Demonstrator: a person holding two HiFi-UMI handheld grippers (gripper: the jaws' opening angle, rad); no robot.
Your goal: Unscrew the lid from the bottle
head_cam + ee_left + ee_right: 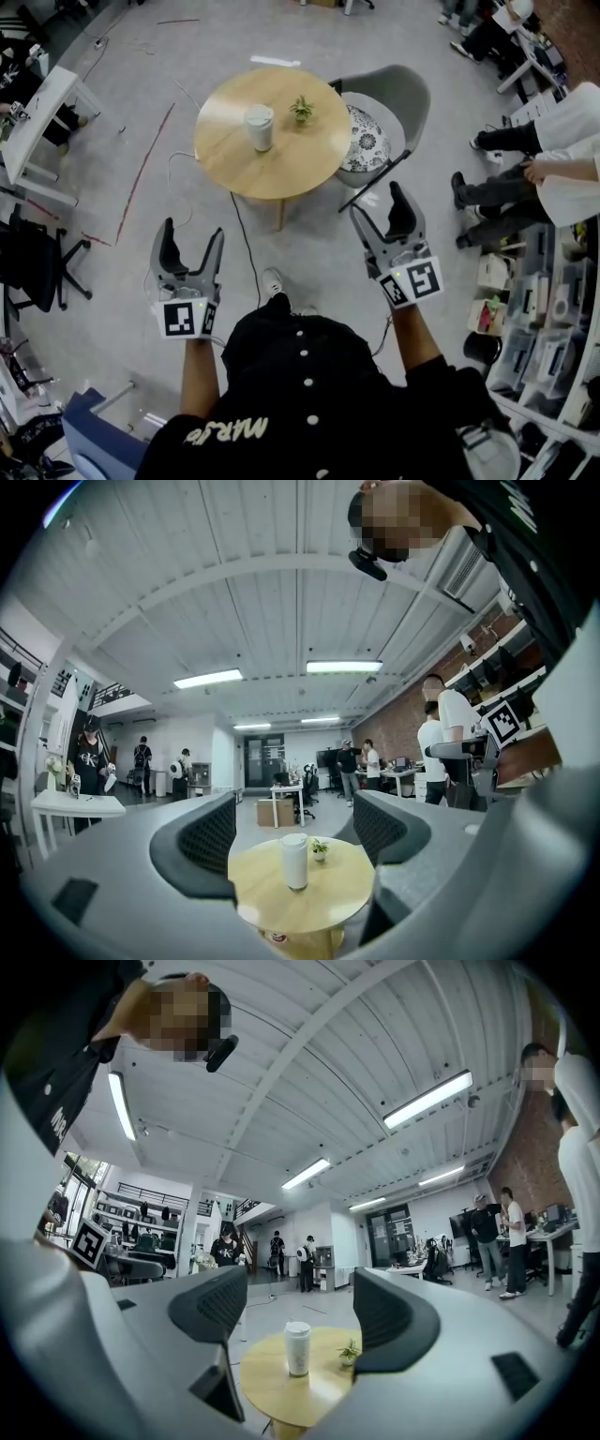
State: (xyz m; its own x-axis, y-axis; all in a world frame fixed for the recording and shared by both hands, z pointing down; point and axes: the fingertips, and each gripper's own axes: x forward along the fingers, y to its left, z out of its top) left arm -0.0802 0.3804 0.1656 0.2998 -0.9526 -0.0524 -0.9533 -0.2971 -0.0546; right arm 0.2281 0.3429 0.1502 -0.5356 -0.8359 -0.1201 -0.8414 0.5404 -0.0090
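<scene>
A white bottle (pixel 259 127) with its lid on stands upright on a round wooden table (pixel 234 155); it also shows as the bottle (pixel 294 861) in the left gripper view and the bottle (pixel 297 1347) in the right gripper view. My left gripper (pixel 196 236) is open and empty, held well short of the table. My right gripper (pixel 377 201) is also open and empty, level with the table's near right side. Both hang in the air over the floor, far from the bottle.
A small potted plant (pixel 301 110) stands right of the bottle. A grey chair (pixel 380 122) with a patterned cushion sits at the table's right. A white desk (pixel 37 122) is at the left, seated people (pixel 553 159) and shelves at the right. Cables cross the floor.
</scene>
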